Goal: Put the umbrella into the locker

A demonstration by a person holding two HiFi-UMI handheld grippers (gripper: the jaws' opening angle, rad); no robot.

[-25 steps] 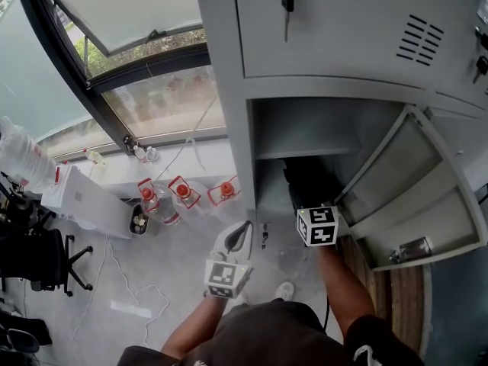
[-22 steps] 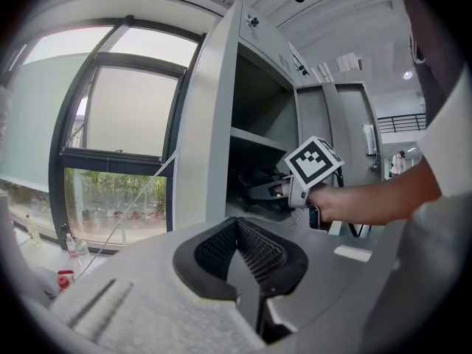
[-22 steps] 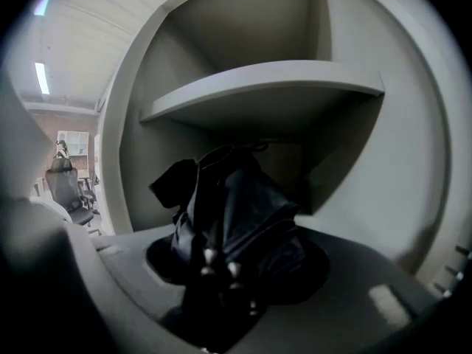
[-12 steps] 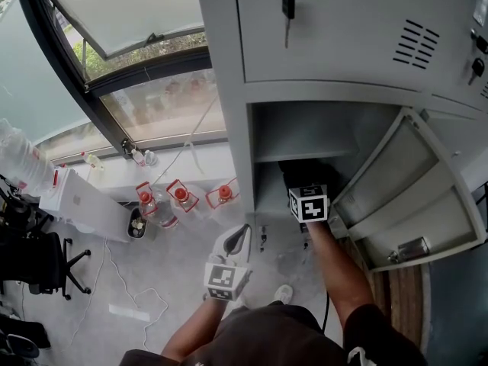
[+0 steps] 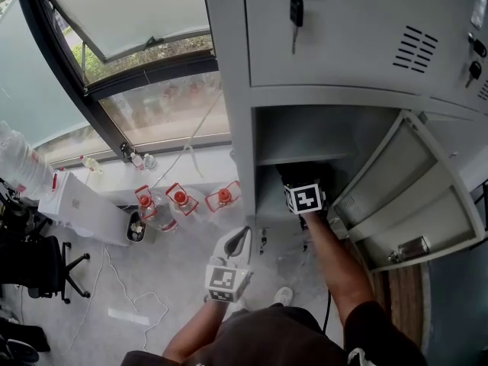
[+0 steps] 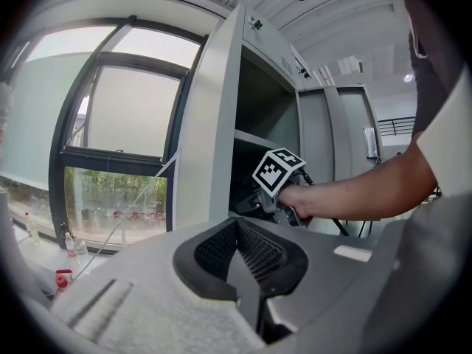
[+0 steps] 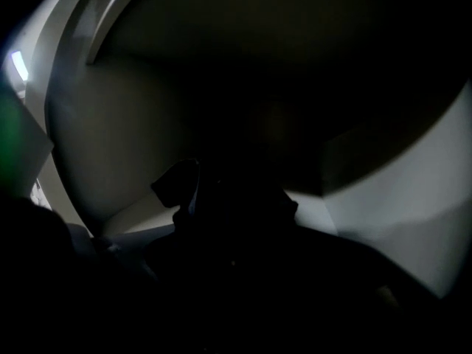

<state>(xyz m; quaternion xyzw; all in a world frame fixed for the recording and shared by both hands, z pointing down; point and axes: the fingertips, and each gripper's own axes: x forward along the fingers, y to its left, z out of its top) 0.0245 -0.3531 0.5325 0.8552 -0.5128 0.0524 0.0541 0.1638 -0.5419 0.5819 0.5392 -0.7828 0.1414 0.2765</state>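
The right gripper (image 5: 303, 183) reaches into the lower compartment of the locker (image 5: 236, 128) to lodge the dark umbrella (image 7: 228, 227) there, its grip unreadable in the shadow, while the left gripper (image 6: 240, 231), jaws together and empty, hangs nearer and left, clear of the opening.

A workplace locker area in an office-like room. A bank of grey metal lockers (image 5: 358, 44) with vented, numbered-style doors and a key (image 5: 296, 14) hanging in a lock stands ahead and to the right of the left gripper (image 5: 239, 239). Far to that gripper's left is a black wheeled office chair (image 5: 38, 261), just beyond it red-capped water bottles (image 5: 180, 199) stand on a grey floor, and further beyond a large dark-framed window (image 5: 130, 21).
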